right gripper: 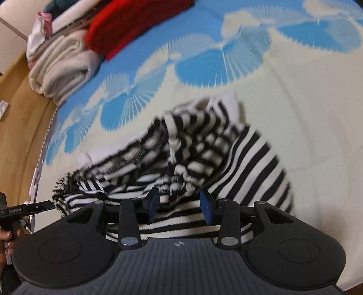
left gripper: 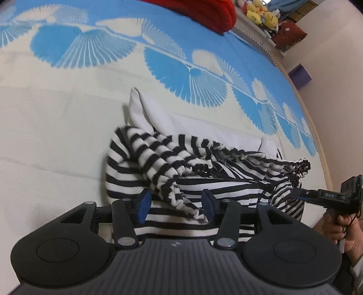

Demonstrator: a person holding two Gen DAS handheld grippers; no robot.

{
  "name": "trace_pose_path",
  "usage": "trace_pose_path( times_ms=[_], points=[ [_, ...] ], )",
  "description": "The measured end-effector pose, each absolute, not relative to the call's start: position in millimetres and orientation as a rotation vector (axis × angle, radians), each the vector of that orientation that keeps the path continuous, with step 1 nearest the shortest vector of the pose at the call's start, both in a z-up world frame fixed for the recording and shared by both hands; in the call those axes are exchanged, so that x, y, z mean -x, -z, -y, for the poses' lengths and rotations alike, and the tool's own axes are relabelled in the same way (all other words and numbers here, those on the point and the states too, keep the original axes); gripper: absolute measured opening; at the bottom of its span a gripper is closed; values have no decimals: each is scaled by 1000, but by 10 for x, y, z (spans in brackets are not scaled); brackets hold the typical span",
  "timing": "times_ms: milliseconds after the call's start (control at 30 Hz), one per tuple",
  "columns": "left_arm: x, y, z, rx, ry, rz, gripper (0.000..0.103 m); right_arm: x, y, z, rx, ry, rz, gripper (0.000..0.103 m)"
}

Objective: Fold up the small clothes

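Both the left gripper (left gripper: 175,205) and right gripper (right gripper: 179,204) had jaws spread, pinching nothing, over the striped garment (left gripper: 204,188) lying crumpled on the bedspread (left gripper: 56,136); no neat fold appeared made, so folding seemingly remained.

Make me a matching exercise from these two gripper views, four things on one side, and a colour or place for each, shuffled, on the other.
Column one:
1. small garment
2. knitted item
3. plush toys
4. folded towel

Column two:
A. yellow, on a shelf past the bed's far edge
B. cream, at the bed's edge beside the red piece
C. black and white stripes, crumpled in front of both grippers
D. red, at the far end of the bedspread

Pairs: 1-C, 2-D, 3-A, 4-B
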State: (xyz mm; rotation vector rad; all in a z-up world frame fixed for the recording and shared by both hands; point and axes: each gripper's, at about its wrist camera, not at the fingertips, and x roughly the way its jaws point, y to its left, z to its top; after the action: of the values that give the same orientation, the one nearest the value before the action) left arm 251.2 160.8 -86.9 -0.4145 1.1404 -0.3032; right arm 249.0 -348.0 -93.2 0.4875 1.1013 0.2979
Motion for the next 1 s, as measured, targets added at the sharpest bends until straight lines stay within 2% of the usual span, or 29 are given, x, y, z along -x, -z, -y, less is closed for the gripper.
trace_pose_path(
  times_ms=[33, 100, 167, 200, 233, 467, 500, 533, 600, 667, 700, 733, 800, 867, 933, 1000],
  points=[
    [-2528, 919, -1574, 407, 292, -1146, 49, -2528, 983, 3450, -500, -292, -1120, 41],
    [-2592, 967, -1510, 389, 260, -1147, 17, -2602, 1040, 3406, -536, -281, -1141, 42],
    [-2667, 913, -1524, 436, 288, -1102, 16, -2681, 1058, 3380, -576, -286, -1134, 36],
    [-2701, 884, -1531, 460, 312, -1074, 15, -2714, 1053, 3374, -591, -285, -1118, 17],
    [-2745, 853, -1545, 480, 325, -1048, 15, -2745, 1040, 3376, -607, -282, -1097, 13],
    [-3114, 766, -1733, 716, 265, -854, 14, -2980, 725, 3626, -817, -218, -762, 9],
    [-3170, 769, -1723, 729, 243, -843, 15, -3020, 713, 3647, -824, -198, -735, 8],
    [-3241, 775, -1699, 725, 211, -845, 16, -3069, 698, 3644, -815, -182, -713, 0],
    [-3376, 815, -1673, 706, 155, -875, 22, -3146, 677, 3617, -783, -138, -676, 0],
    [-3456, 872, -1656, 681, 147, -915, 29, -3243, 711, 3570, -729, -88, -694, 4],
    [-3468, 874, -1659, 667, 147, -919, 38, -3294, 749, 3536, -691, -64, -727, 4],
    [-3468, 851, -1666, 648, 149, -911, 41, -3329, 787, 3516, -675, -68, -758, 4],
    [-3428, 786, -1715, 621, 158, -873, 56, -3334, 780, 3497, -648, -97, -767, 4],
    [-3349, 711, -1764, 591, 174, -823, 64, -3305, 691, 3461, -573, -140, -741, 8],
    [-3276, 681, -1771, 536, 188, -808, 66, -3241, 608, 3467, -515, -186, -720, 41],
    [-3222, 697, -1703, 473, 207, -843, 66, -3159, 575, 3491, -466, -204, -711, 51]
  ],
)
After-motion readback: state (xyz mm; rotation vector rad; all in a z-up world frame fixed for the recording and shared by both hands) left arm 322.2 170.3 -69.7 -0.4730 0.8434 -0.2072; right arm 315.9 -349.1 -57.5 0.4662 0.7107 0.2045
